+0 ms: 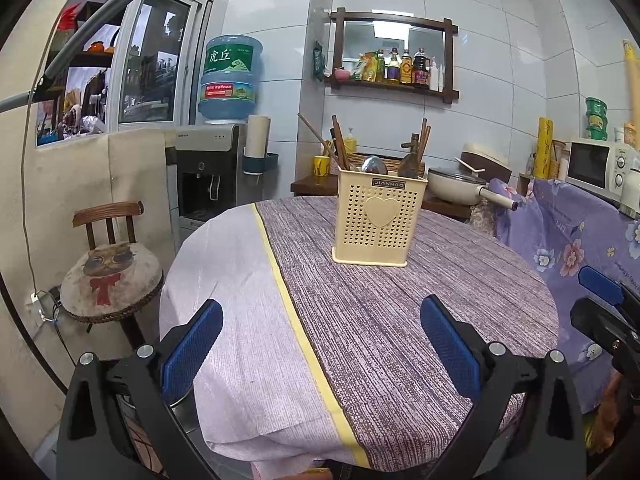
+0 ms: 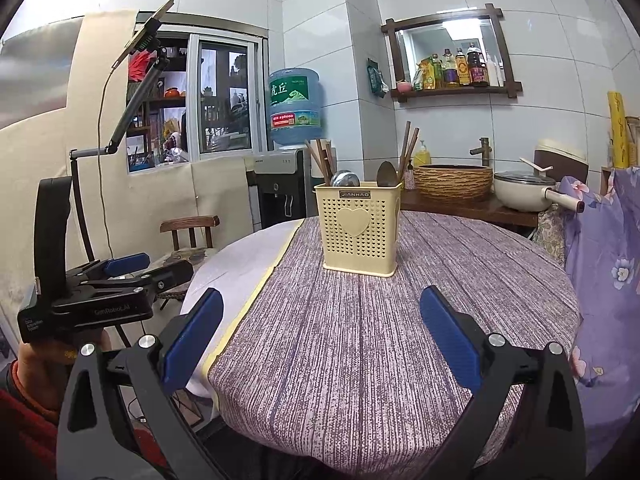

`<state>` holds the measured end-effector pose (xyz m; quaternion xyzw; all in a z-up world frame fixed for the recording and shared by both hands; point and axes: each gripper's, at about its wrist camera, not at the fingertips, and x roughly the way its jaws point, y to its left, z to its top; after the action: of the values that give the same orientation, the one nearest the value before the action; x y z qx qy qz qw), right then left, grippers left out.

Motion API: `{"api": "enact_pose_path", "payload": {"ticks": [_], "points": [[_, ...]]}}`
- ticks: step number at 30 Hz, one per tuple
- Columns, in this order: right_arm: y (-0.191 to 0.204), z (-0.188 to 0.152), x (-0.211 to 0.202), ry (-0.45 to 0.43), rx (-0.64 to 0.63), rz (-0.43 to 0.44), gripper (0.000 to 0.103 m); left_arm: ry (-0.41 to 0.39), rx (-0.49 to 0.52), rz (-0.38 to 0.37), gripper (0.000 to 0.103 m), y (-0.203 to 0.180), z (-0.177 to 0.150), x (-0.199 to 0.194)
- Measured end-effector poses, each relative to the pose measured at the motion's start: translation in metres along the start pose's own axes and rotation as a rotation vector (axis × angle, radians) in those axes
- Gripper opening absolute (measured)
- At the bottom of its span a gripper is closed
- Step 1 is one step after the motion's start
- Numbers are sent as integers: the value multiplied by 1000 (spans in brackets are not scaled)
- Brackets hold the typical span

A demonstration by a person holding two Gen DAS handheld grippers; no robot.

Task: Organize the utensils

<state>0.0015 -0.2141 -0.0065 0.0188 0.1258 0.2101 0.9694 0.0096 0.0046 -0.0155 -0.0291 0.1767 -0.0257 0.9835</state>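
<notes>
The left gripper (image 1: 320, 354) has two blue-padded fingers spread wide with nothing between them; the right gripper (image 2: 320, 344) is spread and empty likewise, and both hover over the near edge of one round table (image 1: 460, 280). On the far middle of the table stands one cream perforated utensil holder (image 1: 374, 222), upright. In it are two spoons (image 2: 386, 176), bowls up, and several brown chopsticks (image 1: 340, 144) whose exact number is hard to make out; their lower parts are hidden inside. One wooden chair (image 1: 108, 264) sits at the left.
</notes>
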Motion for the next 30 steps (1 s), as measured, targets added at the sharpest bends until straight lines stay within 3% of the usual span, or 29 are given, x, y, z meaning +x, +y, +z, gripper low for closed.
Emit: {"api": "enact_pose_path", "payload": {"ticks": [30], "points": [[3, -3, 2, 15, 5, 4, 97, 27, -5, -5, 98, -2, -5, 4]]}}
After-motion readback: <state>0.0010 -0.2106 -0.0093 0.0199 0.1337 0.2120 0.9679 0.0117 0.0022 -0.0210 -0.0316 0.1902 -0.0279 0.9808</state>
